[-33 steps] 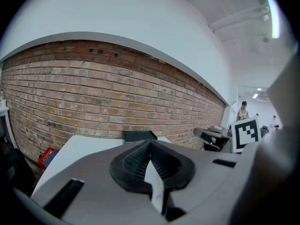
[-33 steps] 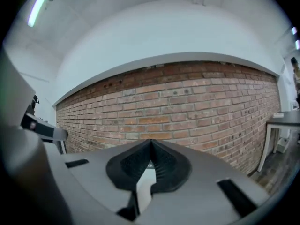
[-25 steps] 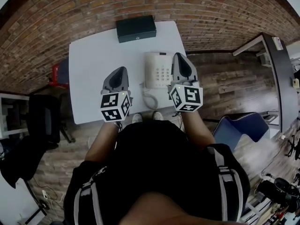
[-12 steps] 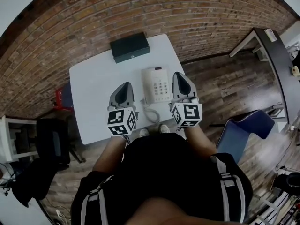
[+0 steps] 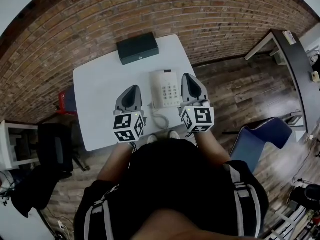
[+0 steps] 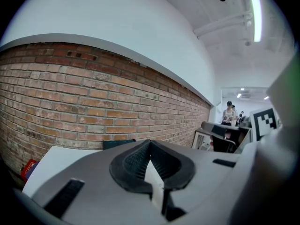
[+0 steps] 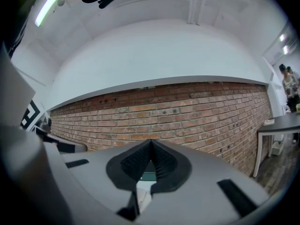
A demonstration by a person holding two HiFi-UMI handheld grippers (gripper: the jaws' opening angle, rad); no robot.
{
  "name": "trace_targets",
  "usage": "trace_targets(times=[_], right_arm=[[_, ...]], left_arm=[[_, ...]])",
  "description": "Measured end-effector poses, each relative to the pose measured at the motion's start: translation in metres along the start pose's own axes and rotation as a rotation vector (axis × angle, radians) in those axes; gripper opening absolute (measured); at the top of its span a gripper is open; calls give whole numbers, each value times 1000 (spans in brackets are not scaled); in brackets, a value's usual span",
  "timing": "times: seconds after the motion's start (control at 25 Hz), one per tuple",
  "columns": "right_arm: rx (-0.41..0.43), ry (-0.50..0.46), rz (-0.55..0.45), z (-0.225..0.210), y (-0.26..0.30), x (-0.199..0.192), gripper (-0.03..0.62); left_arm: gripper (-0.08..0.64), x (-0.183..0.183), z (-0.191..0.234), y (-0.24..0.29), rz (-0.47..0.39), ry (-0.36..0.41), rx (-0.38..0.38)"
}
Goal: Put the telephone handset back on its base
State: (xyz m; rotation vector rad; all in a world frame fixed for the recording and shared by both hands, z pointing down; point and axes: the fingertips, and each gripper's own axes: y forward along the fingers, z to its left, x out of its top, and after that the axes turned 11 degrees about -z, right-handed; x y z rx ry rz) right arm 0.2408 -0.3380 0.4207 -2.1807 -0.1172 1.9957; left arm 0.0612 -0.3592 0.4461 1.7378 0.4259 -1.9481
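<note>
A white telephone (image 5: 167, 88) with a keypad stands near the right edge of the white table (image 5: 102, 94). Its handset seems to lie along the base's left side, and the coiled cord (image 5: 159, 119) hangs toward the front edge. My right gripper (image 5: 188, 77) hovers just right of the telephone, shut and empty. My left gripper (image 5: 133, 88) is over the table to the telephone's left, also shut with nothing in it. In the left gripper view the left gripper (image 6: 150, 143) points at the brick wall, and in the right gripper view the right gripper (image 7: 151, 143) does the same.
A black box (image 5: 137, 48) sits at the table's far edge against the brick wall (image 5: 200, 14). A blue chair (image 5: 260, 136) and a dark desk (image 5: 295, 64) stand to the right, a black chair (image 5: 52, 144) and a red object (image 5: 67, 100) to the left.
The head view has shifted slightly. Both grippers keep about the same places beside the telephone and stay shut.
</note>
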Motion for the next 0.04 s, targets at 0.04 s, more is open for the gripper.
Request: trace_targets(times=[0.04], right_arm=[[1, 3, -2, -1, 0, 0, -2]], left_arm=[[2, 0, -1, 0, 0, 0, 1]])
